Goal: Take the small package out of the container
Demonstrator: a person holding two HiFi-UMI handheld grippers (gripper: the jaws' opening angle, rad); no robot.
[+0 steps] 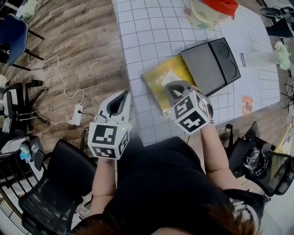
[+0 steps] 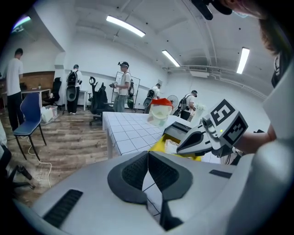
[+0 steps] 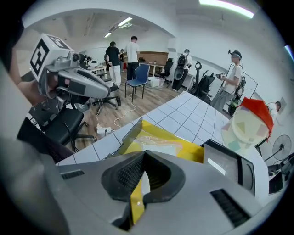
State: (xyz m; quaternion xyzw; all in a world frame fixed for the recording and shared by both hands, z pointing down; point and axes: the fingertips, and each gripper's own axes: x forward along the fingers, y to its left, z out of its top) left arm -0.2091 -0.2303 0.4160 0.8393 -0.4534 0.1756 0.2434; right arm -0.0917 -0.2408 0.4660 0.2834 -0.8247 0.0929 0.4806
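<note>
A yellow container (image 1: 154, 87) lies open on the gridded table near its front edge. Inside it rests the small package (image 1: 166, 78), clear film around a white pad. My right gripper (image 1: 171, 86) reaches over the container's near wall, and its jaws are shut at the near edge of the package (image 3: 158, 148). In the right gripper view the yellow wall (image 3: 195, 150) shows just past the right gripper (image 3: 144, 154). My left gripper (image 1: 124, 94) hangs left of the table over the wooden floor, shut and holding nothing (image 2: 148, 154).
A black lid (image 1: 211, 64) lies against the container's far right side. A bowl with a red top (image 1: 211, 10) stands at the back of the table. Office chairs (image 1: 59, 183) and a power strip (image 1: 76, 114) sit on the floor to the left. People stand further back.
</note>
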